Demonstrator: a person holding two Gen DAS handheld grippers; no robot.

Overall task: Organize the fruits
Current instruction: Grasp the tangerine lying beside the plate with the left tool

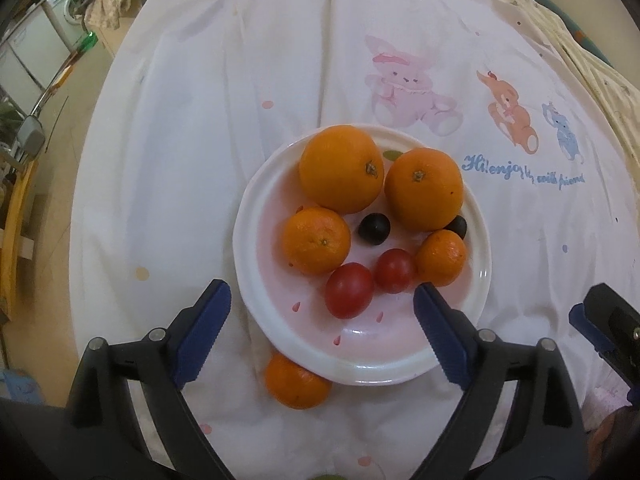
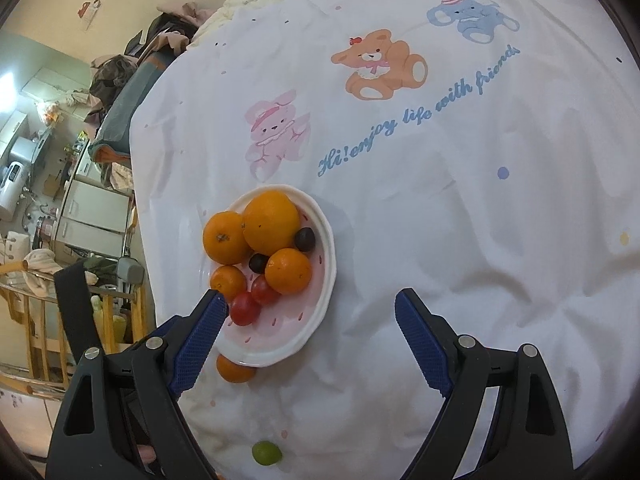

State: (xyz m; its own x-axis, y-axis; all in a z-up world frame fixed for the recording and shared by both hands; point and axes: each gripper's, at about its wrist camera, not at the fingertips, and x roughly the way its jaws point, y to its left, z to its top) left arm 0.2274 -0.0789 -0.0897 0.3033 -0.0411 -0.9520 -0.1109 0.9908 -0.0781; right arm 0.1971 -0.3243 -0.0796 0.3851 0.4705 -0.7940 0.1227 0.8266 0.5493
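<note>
A white plate [image 1: 256, 240] with a pink centre sits on the white cloth. It holds two large oranges [image 1: 341, 168], two small tangerines [image 1: 317, 245], two red tomatoes [image 1: 349, 290] and two dark grapes [image 1: 373, 229]. A loose tangerine [image 1: 297, 381] lies on the cloth against the plate's near rim. My left gripper [image 1: 322, 300] is open and empty, hovering over the plate's near side. My right gripper [image 2: 311, 305] is open and empty, above the plate [image 2: 326, 280] and the cloth to its right. The loose tangerine [image 2: 235, 369] and a green grape [image 2: 265, 453] lie nearer in the right wrist view.
The cloth [image 1: 224, 80] has printed cartoon animals and blue lettering [image 2: 416, 114]. The bed edge drops off at the left onto a floor with cabinets [image 1: 28, 40] and a wooden railing [image 2: 36, 312]. My right gripper shows at the right edge of the left wrist view [image 1: 608, 320].
</note>
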